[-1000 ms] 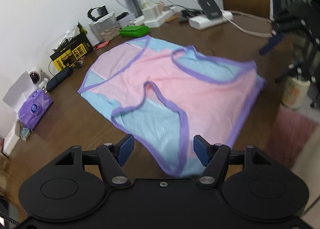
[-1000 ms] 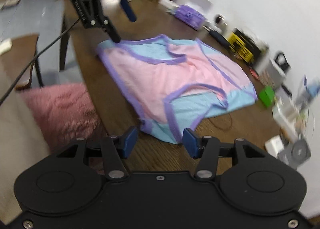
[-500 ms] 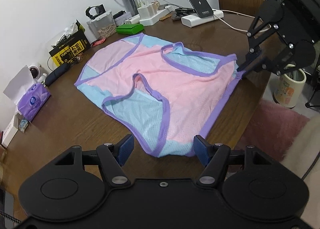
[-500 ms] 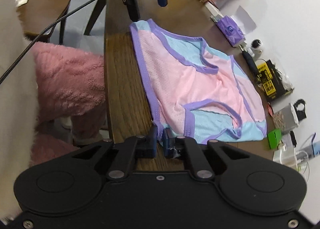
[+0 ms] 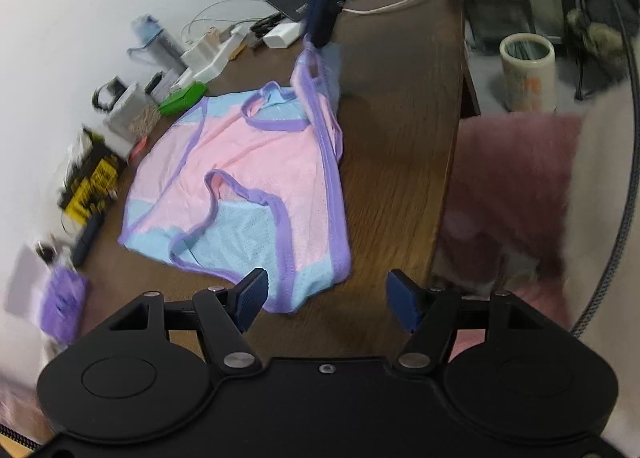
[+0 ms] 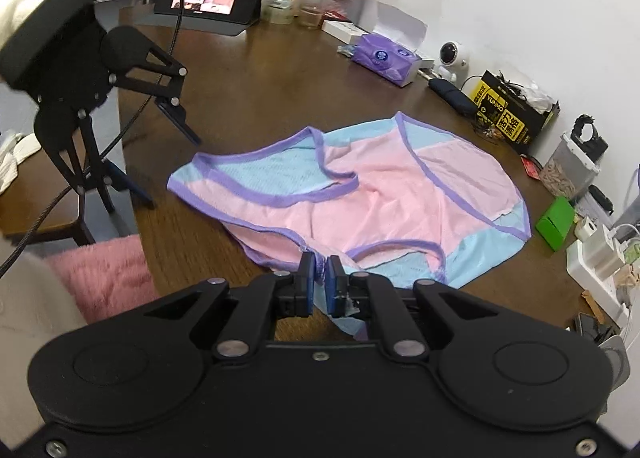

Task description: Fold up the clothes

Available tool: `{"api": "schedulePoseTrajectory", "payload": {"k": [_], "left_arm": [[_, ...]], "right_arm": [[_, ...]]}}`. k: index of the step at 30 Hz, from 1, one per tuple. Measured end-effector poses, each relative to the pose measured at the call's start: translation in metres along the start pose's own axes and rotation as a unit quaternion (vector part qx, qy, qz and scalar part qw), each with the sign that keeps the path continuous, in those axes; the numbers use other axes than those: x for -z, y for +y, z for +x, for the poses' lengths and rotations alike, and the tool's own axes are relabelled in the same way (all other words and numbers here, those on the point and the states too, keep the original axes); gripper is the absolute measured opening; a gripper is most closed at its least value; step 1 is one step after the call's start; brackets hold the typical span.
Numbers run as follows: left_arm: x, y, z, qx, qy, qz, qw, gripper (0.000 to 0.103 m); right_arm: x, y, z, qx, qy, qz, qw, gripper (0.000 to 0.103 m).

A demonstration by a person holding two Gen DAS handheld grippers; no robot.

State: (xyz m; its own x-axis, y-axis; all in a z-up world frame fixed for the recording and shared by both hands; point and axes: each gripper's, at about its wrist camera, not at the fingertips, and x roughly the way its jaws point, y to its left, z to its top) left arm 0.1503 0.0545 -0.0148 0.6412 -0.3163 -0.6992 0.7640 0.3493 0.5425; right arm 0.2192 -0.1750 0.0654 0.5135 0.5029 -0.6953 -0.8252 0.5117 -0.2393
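The right gripper is now pinching the purple-edged hem of the pink and blue garment between its nearly closed blue pads, and in the left wrist view that corner is hanging lifted off the table beneath the right gripper while the rest of the cloth is lying spread on the wood. Half a second ago the same pads were just closing on the hem at the table's near edge, with the cloth flat; a second ago they were standing wide apart short of it. So the grasp is holding and the first lift seems to be beginning, which I judge to be the start of a fold. The left gripper is hovering with its jaws wide apart, holding nothing, just above the opposite near corner of the garment; compared with the earlier frames its view is swinging round to look along the hem, blurring the boxes and bottles by the wall, and it is not yet taking hold. The garment is lying in the middle of the table, with the green box just beyond its far edge. The fold probably needs the left side gripped as well before the hem can be carried over evenly.
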Motion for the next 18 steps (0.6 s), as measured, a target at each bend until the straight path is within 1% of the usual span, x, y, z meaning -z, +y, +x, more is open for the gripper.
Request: {"api": "schedulePoseTrajectory", "payload": {"k": [3,5,6,7,9,10,12,14,17,18], "left_arm": [[-0.001,0.003,0.007,0.0,-0.01,0.028,0.9996,0.064],[-0.001,0.002,0.01,-0.004,-0.013,0.046,0.9989,0.054],[0.0,0.001,0.013,-0.008,-0.013,0.064,0.9978,0.044],[0.001,-0.001,0.016,-0.011,-0.012,0.081,0.9966,0.03],[0.003,-0.001,0.022,-0.008,-0.01,0.095,0.9954,0.017],[0.004,0.001,0.024,-0.005,-0.012,0.092,0.9957,0.012],[0.005,0.003,0.024,0.008,-0.017,0.075,0.997,0.009],[0.005,0.005,0.022,0.018,-0.023,0.061,0.9977,0.008],[0.006,0.011,0.02,0.03,-0.026,0.022,0.999,0.007],[0.007,0.015,0.019,0.031,-0.027,0.001,0.9992,0.007]], "right_arm": [[-0.011,-0.004,-0.005,-0.004,-0.002,0.018,1.0,0.008],[-0.017,-0.007,-0.008,-0.003,-0.002,0.022,1.0,0.008],[-0.018,-0.007,-0.008,-0.001,-0.001,0.02,1.0,0.008],[-0.018,-0.008,-0.008,-0.001,0.0,0.02,1.0,0.008],[-0.02,-0.008,-0.007,0.001,0.004,0.021,1.0,0.008],[-0.019,-0.007,-0.007,0.001,0.006,0.021,1.0,0.008],[-0.017,-0.007,-0.006,0.001,0.01,0.022,1.0,0.008],[-0.014,-0.005,-0.005,0.0,0.015,0.022,1.0,0.008],[-0.008,-0.001,-0.004,-0.003,0.023,0.019,1.0,0.008],[-0.006,0.002,-0.004,-0.007,0.027,0.017,0.999,0.008]]}}
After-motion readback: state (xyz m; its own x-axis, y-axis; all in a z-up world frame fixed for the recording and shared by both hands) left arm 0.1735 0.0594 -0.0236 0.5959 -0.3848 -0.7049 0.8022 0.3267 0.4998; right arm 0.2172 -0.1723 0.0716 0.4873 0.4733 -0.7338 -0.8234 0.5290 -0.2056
